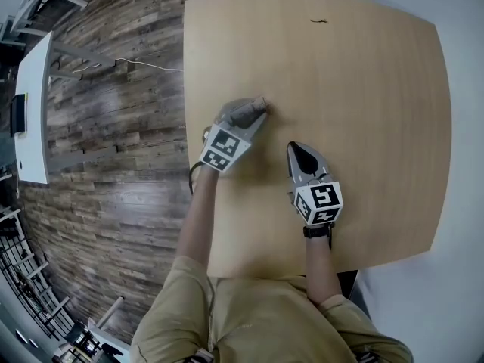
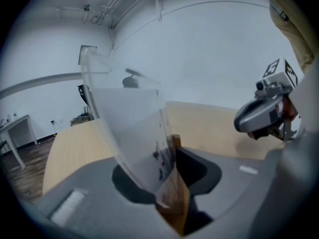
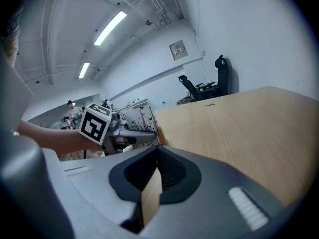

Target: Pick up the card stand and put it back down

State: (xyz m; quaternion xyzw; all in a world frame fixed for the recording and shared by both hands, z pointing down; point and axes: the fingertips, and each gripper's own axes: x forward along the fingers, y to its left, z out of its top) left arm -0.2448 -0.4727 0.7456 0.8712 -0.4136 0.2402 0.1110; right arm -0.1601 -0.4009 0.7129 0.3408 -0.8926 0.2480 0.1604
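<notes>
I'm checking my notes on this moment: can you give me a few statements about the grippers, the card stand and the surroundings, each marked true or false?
1. The left gripper is clamped on the clear card stand. True.
2. The right gripper grips the stand as well. False: nothing is between its jaws, and it sits apart from the stand.
3. The table has a light wooden top. True.
4. The floor beside the table is carpeted. False: it is dark wood planking.
</notes>
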